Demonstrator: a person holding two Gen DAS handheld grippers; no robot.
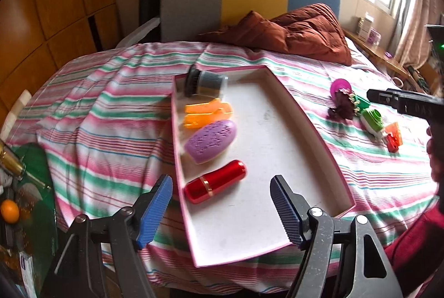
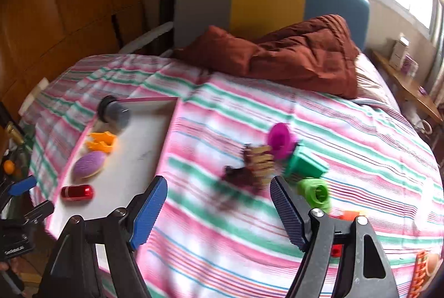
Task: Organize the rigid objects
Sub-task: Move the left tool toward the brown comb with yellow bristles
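Toys for sorting lay in two groups on a striped bedspread (image 1: 111, 109): some inside a shallow pink-rimmed tray (image 1: 319, 142), the rest loose on the cloth.

In the left wrist view, the left gripper (image 1: 222, 210) filled the bottom of the frame, its blue-padded jaws spread apart with nothing between them, above the tray's near end. Just beyond, at lower centre, a red capsule (image 1: 215, 181) lay in the tray. Above it sat a purple oval (image 1: 211, 141), then an orange piece (image 1: 206, 115), and at the tray's far left corner a grey cylinder (image 1: 206, 83) with a black cap lay on its side. All four lined the tray's left side; its right half was bare. At the right edge of the frame a dark gripper part and a bit of a hand showed.

In the right wrist view, blurred by motion, the right gripper (image 2: 219, 210) stood at the bottom, jaws likewise released and empty, over the bedspread. Near its right fingertip lay a green ring (image 2: 315, 192). Slightly higher, at centre, were a dark maroon-and-tan piece (image 2: 249, 167), a green block (image 2: 305, 162) and a magenta cup (image 2: 280, 141), clustered close together. Small orange bits showed at the lower right, partly hidden.

Farther up in both views, a rust-brown quilt (image 2: 299, 56) lay bunched against a grey, yellow and blue headboard (image 2: 266, 1), with a bright window at the upper right.
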